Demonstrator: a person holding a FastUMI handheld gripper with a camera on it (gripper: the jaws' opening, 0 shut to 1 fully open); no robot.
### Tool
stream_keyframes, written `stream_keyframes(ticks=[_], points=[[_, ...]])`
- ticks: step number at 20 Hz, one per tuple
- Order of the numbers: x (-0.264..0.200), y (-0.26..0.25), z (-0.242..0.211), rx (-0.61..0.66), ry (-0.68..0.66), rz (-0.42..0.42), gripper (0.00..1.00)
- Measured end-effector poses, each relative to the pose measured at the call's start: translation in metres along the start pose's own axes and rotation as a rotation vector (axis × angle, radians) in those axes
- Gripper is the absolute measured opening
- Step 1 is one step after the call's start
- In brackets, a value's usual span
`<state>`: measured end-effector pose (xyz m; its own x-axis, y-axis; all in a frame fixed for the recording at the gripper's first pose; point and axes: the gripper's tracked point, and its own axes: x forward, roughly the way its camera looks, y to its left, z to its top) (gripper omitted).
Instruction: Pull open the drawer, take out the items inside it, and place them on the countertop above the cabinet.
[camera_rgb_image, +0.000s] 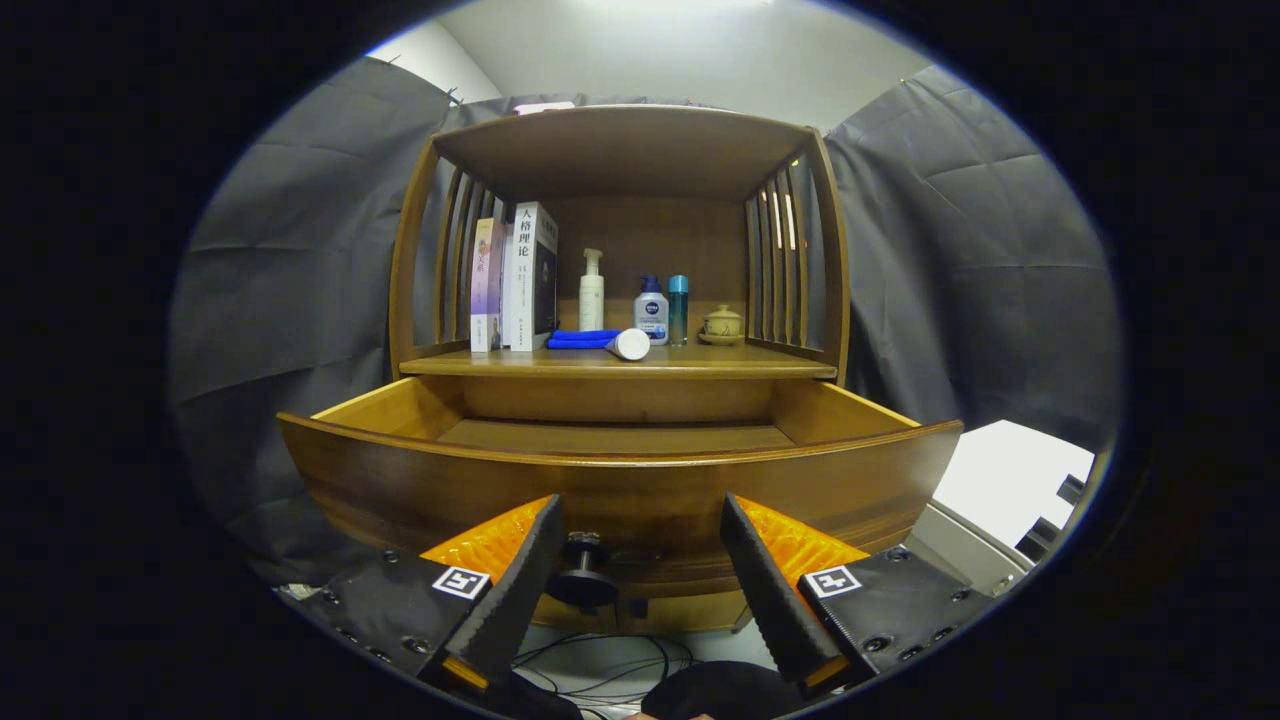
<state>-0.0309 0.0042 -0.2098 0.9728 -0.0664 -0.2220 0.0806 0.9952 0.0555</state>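
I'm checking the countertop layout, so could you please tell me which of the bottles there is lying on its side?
The white bottle beside the blue cloth; the pump bottle, blue-capped bottle and teal bottle stand upright. The gripper has its jaws open.

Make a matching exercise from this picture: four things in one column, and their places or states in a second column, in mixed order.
Things:
1. drawer
2. knob
3. books
4. blue cloth

Places or states:
A. upright at the countertop's left end
B. pulled open
C. flat beside the lying white tube
D. between the open gripper's fingers, near the left one

Pairs: 1-B, 2-D, 3-A, 4-C
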Motion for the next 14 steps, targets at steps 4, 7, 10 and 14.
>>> stream_keyframes(ticks=[4, 7, 10, 14], points=[[0.004, 0.011, -0.005, -0.011, -0.002, 0.038, 0.98], [0.003, 0.012, -0.004, -0.005, -0.010, 0.038, 0.98], [0.004, 0.013, -0.004, -0.008, -0.016, 0.036, 0.98], [0.014, 0.014, -0.003, 0.015, -0.011, 0.046, 0.98]])
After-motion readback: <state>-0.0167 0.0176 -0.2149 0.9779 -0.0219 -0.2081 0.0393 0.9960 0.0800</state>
